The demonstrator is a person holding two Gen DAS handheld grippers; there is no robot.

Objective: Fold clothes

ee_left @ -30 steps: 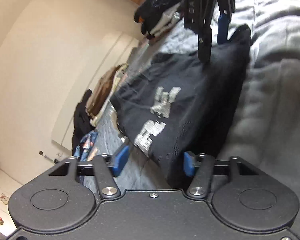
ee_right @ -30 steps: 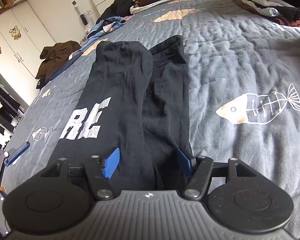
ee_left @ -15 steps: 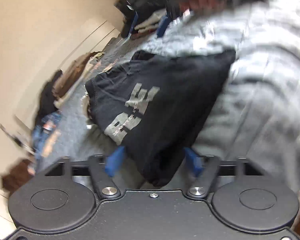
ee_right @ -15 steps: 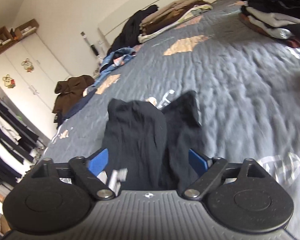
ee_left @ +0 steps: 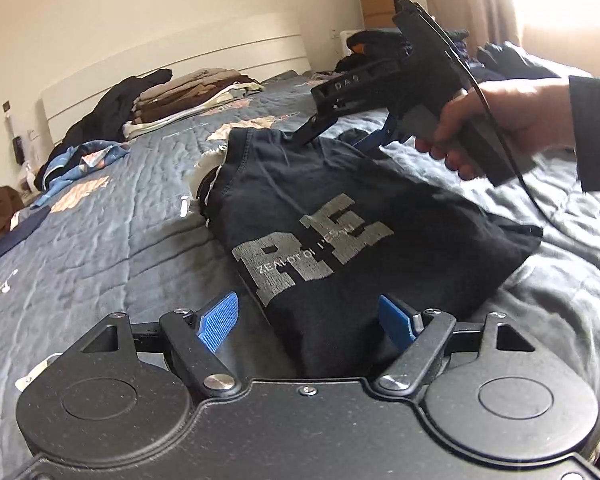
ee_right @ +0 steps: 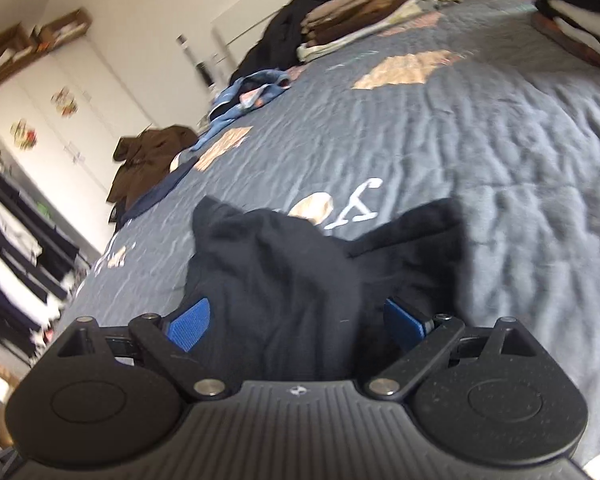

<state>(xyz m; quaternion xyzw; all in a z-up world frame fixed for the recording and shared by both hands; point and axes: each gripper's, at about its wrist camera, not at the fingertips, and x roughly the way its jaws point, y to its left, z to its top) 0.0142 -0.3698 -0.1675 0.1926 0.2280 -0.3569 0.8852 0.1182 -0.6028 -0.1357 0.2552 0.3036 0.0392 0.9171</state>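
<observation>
A bedroom: a grey quilted bedspread [ee_left: 112,216] printed with fish shapes covers the bed, and the folded black T-shirt [ee_left: 340,232] with pale block lettering lies on it, the landmark here. Beyond the shirt, near the headboard, sits a stack of folded brown and cream clothes [ee_left: 188,96]; a blue crumpled garment [ee_right: 252,88] lies to the left of that stack.

The left gripper [ee_left: 308,320] stands wide, released, its blue pads either side of the shirt's near edge without pressing it. The right gripper [ee_right: 296,320] is also spread wide, with dark cloth bunched between its pads; that view is blurred, but the pads seem clear of the fabric. From the left wrist view, the right gripper sits at the shirt's far corner, held by a person's hand [ee_left: 496,128].

A second ago both grippers were narrower and pinching the shirt's edge; both have since let go and drawn back from it.
</observation>
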